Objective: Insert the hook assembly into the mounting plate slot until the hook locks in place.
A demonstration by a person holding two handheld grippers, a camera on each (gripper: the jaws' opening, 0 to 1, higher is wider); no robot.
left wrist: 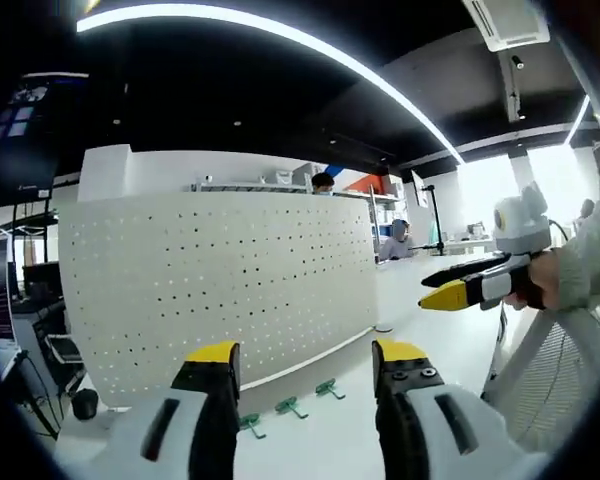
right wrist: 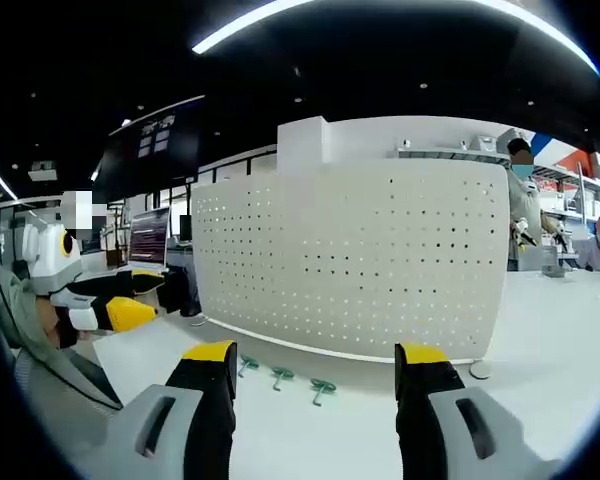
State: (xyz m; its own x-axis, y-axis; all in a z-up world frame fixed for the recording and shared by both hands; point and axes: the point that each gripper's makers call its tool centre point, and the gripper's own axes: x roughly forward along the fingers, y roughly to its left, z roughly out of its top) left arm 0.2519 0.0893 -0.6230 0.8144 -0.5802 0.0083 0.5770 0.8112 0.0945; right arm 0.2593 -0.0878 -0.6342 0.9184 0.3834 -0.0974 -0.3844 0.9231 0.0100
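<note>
Dark ceiling (left wrist: 230, 90) with curved light strip (left wrist: 280, 35).

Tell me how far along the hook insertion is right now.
Nothing looks done yet. Three green hooks lie on the white table in front of the upright pegboard, none seated in its holes. The left gripper and right gripper are both open and empty. Picking a hook and inserting it remain.

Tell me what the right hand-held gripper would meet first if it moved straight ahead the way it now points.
Probably the white pegboard, standing upright ahead of the right hand-held gripper, whose jaws are open. The three green hooks lie low on the table before it; a slightly lower path might reach them first. Depth is unclear.
</note>
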